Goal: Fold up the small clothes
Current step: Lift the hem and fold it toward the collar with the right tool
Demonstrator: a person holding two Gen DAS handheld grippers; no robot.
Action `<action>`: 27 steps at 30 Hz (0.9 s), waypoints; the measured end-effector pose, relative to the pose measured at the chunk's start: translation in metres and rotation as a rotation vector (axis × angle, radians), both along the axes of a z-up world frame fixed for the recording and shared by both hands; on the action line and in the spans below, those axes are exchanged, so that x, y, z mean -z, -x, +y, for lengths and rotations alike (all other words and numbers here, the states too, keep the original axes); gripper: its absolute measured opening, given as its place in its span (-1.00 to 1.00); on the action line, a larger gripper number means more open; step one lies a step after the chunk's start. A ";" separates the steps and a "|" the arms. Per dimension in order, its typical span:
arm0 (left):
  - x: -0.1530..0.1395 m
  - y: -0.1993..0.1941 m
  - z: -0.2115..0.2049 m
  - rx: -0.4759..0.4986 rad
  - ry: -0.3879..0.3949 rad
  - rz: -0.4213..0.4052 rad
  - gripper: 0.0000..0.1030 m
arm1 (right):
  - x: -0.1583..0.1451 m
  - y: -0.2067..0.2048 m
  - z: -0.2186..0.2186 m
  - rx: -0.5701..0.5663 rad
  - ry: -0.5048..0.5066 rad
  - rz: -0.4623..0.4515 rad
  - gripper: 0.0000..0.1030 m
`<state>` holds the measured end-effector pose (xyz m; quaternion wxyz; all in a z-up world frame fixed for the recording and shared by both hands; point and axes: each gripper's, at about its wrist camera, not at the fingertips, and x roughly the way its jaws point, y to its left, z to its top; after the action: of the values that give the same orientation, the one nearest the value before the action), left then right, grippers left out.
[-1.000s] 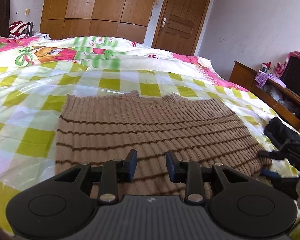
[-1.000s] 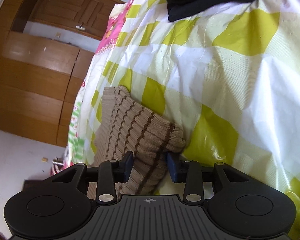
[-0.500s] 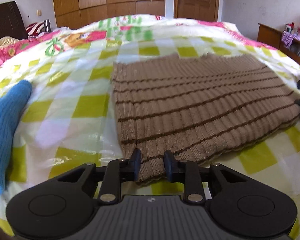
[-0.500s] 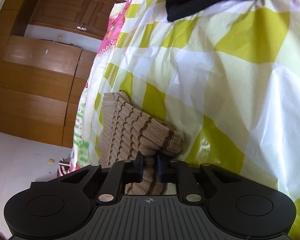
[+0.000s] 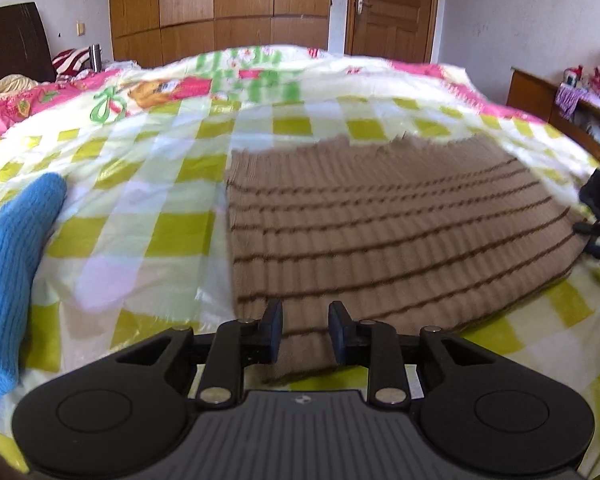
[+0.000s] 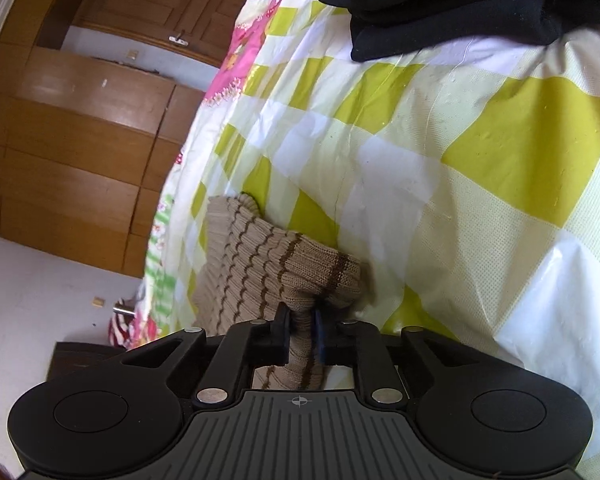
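A tan ribbed sweater [image 5: 380,232] with thin dark brown stripes lies flat on the checked bed cover [image 5: 140,240]. My left gripper [image 5: 305,332] is open just over the sweater's near left corner, its fingers straddling the hem without pressing it. In the right wrist view, my right gripper [image 6: 302,334] pinches a bunched corner of the same sweater [image 6: 268,264]. The knit is squeezed between its pads and bulges in front of them. Those jaws are opening slightly, with the fabric still between them.
A blue knitted garment [image 5: 8,264] lies on the bed to the left of the sweater. A black garment [image 6: 440,4] sits on the cover beyond the right gripper. A wooden cabinet [image 5: 540,92] stands right of the bed, with wardrobes [image 5: 220,12] behind.
My left gripper has shifted from the sweater's middle hem to its near left corner, and the blue garment has come into view. My right gripper has closed on the sweater corner and bunched it.
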<state>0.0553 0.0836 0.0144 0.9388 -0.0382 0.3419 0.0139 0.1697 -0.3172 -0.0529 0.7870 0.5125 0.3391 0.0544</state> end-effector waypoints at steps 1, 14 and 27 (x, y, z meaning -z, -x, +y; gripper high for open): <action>-0.006 0.000 -0.003 0.012 0.002 -0.021 -0.18 | 0.000 0.001 -0.001 0.006 -0.012 -0.002 -0.59; 0.028 -0.070 -0.050 0.128 0.042 0.001 -0.17 | 0.005 -0.010 0.005 0.055 -0.064 -0.042 -0.71; 0.020 -0.018 0.017 0.027 0.225 0.020 -0.15 | -0.124 -0.010 0.195 -0.558 0.473 -0.521 -0.94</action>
<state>0.0731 0.1004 -0.0057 0.9252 -0.1386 0.3513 -0.0368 0.1796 -0.1225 0.0713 0.8970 0.1767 0.2578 0.3127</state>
